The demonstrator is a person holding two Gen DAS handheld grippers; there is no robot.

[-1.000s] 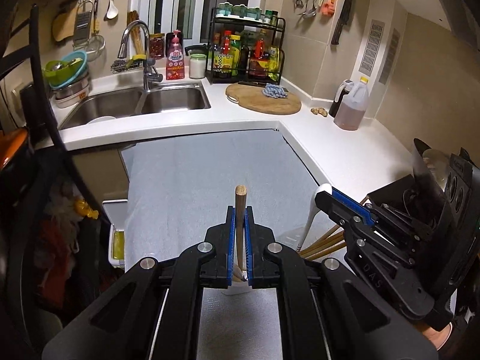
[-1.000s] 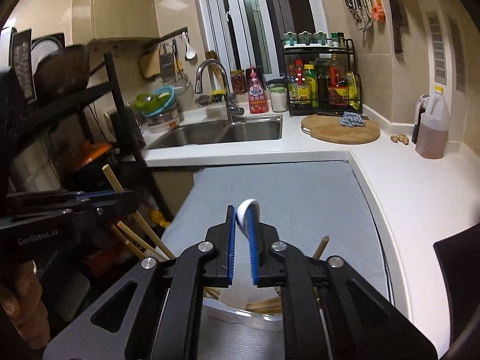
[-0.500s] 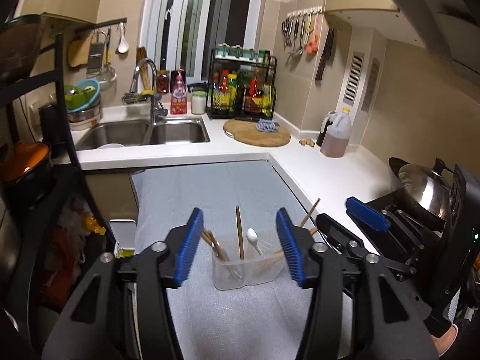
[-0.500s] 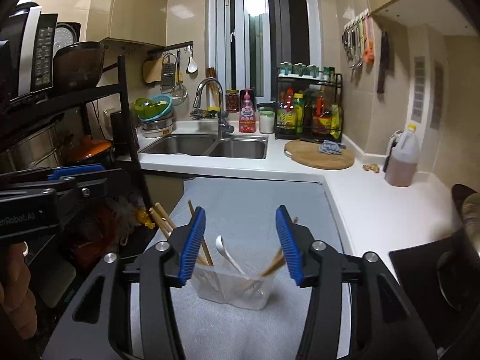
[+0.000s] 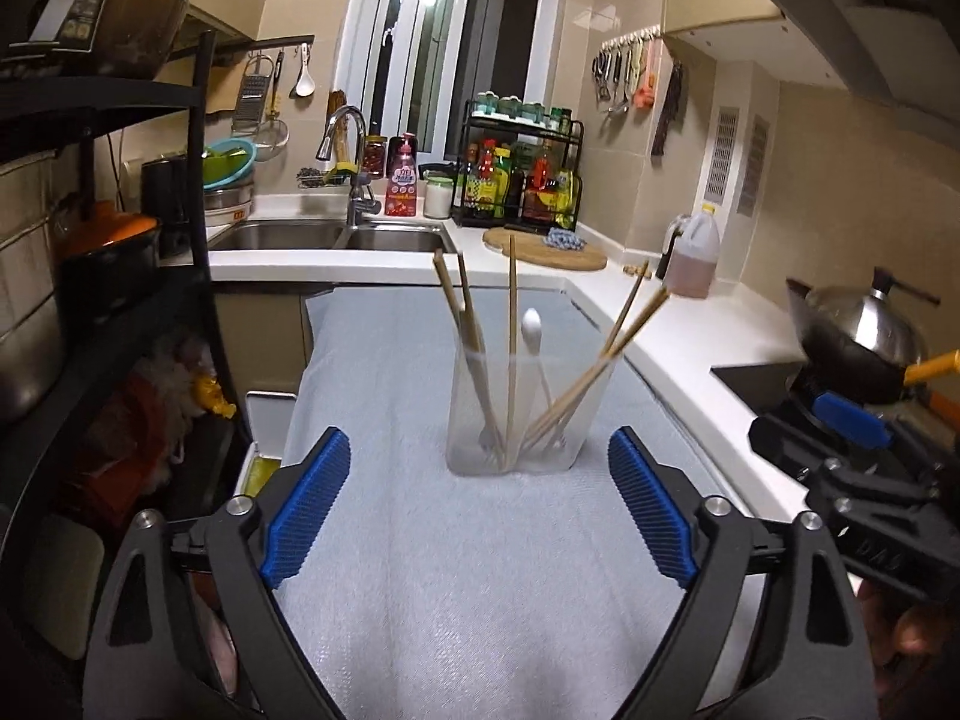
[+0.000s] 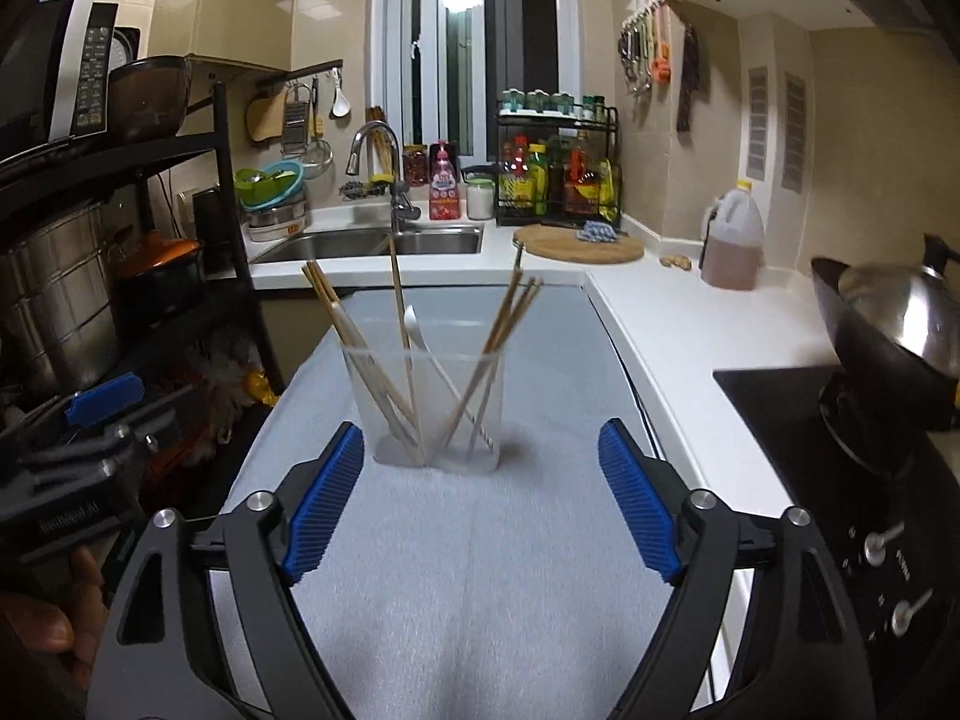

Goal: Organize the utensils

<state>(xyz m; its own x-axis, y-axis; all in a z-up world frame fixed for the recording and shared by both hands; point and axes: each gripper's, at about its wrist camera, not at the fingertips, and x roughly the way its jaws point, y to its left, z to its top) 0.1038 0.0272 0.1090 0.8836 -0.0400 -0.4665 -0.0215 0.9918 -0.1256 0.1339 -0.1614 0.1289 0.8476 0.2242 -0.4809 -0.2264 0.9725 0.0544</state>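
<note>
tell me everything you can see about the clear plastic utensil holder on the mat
The clear plastic utensil holder is a see-through, slightly frosted cup with straight walls, wider at its open rim than at its base. It stands upright on the pale grey mat, in front of the sink counter. Inside it, wooden chopsticks lean out to both sides, one stands nearly upright, and a white spoon sticks up by the middle. Nothing else touches it: both grippers sit back from it, with jaws open and empty.

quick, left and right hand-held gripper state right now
Left hand-held gripper: jaws just opened wide, holding nothing; the clear utensil cup stands beyond them.
Right hand-held gripper: jaws just opened wide too, empty.
</note>
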